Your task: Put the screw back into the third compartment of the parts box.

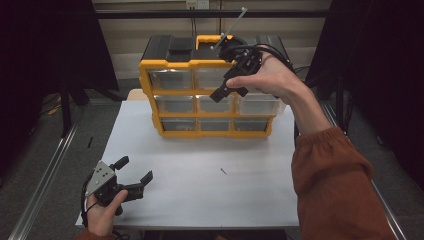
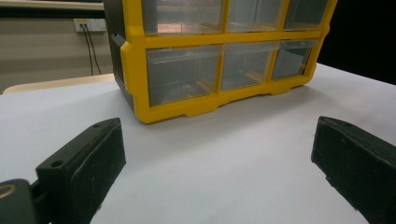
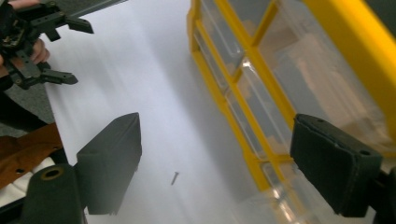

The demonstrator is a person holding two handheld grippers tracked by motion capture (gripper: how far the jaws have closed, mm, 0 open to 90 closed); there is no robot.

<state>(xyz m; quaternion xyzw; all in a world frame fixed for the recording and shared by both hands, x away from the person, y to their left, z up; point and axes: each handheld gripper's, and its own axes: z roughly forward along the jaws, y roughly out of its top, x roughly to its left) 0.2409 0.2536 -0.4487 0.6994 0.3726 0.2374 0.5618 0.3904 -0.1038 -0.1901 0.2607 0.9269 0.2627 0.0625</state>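
Two tools stand open; the right tool (image 1: 231, 89) hovers empty before the yellow drawer cabinet (image 1: 150, 85), the left tool (image 1: 134, 172) rests on the white surface (image 1: 200, 200); a small screw (image 1: 223, 171) lies mid-surface; descend squarely, straddling it.

Cabinet: yellow-framed plastic drawer cabinet (image 1: 210, 97) with clear drawers, upright at the white table's far edge.
Screw: small dark screw (image 1: 223, 171) lying loose mid-table.
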